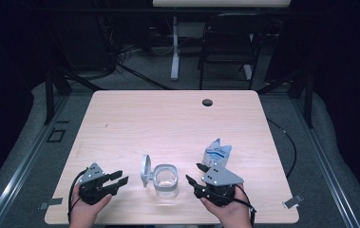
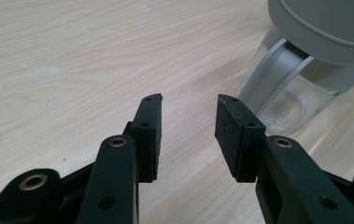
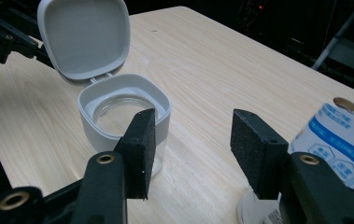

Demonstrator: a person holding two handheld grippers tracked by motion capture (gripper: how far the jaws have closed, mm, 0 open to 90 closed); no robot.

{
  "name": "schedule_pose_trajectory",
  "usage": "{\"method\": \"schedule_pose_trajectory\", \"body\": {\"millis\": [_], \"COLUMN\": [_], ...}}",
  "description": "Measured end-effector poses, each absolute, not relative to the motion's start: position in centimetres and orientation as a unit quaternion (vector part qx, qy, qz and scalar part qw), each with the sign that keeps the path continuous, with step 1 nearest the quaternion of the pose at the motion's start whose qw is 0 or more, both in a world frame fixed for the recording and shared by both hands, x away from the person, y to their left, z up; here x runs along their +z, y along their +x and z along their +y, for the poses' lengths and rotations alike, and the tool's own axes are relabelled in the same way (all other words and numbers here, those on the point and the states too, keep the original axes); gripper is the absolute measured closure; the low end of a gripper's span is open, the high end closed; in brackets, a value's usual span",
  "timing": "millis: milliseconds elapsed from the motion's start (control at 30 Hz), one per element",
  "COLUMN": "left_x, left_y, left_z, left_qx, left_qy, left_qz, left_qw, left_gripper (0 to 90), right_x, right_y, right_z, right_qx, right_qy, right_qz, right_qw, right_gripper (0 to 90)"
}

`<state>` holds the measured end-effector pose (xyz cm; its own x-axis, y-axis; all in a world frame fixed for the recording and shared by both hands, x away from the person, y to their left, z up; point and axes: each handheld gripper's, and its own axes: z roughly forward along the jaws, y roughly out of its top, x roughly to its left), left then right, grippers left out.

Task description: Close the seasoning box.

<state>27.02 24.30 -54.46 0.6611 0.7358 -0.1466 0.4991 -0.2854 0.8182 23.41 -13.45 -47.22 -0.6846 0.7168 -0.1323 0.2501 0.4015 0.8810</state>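
A clear jar (image 1: 165, 180) with a pale grey collar stands near the table's front edge, its hinged lid (image 1: 145, 170) flipped up on the left side. My left gripper (image 1: 121, 177) rests left of the lid, open and holding nothing. In the left gripper view its jaws (image 2: 188, 105) point at bare wood, with the jar (image 2: 296, 93) and lid (image 2: 333, 28) to the upper right. My right gripper (image 1: 194, 173) sits just right of the jar, also open with nothing in it (image 3: 193, 116). A blue and white pouch (image 1: 218, 154) stands behind it, and the right gripper view shows the pouch (image 3: 343, 135) beside its right jaw.
The wooden table (image 1: 168, 118) has a round cable hole (image 1: 207, 102) at the back. A dark folding chair (image 1: 227, 47) and a white desk leg (image 1: 174, 47) stand beyond it. The right gripper view shows the left gripper (image 3: 2, 37) behind the jar's lid (image 3: 83, 35).
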Motion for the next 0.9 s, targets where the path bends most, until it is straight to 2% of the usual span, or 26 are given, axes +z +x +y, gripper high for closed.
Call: {"method": "schedule_pose_trajectory", "body": {"millis": [200, 900], "left_x": [-54.5, -54.3], "left_y": [27.1, 27.1], "left_z": [24.4, 24.6], "left_qx": [0.13, 0.124], "left_qy": [0.789, 0.786], "left_qz": [0.393, 0.397], "left_qw": [0.453, 0.457], "left_gripper": [61.6, 61.2], "right_x": [-47.2, -47.4], "right_y": [23.3, 23.0], "right_z": [-14.3, -16.0], "right_qx": [0.447, 0.433], "right_qy": [0.313, 0.323], "right_qz": [0.804, 0.805], "right_qw": [0.238, 0.246], "right_gripper": [48.3, 50.1]}}
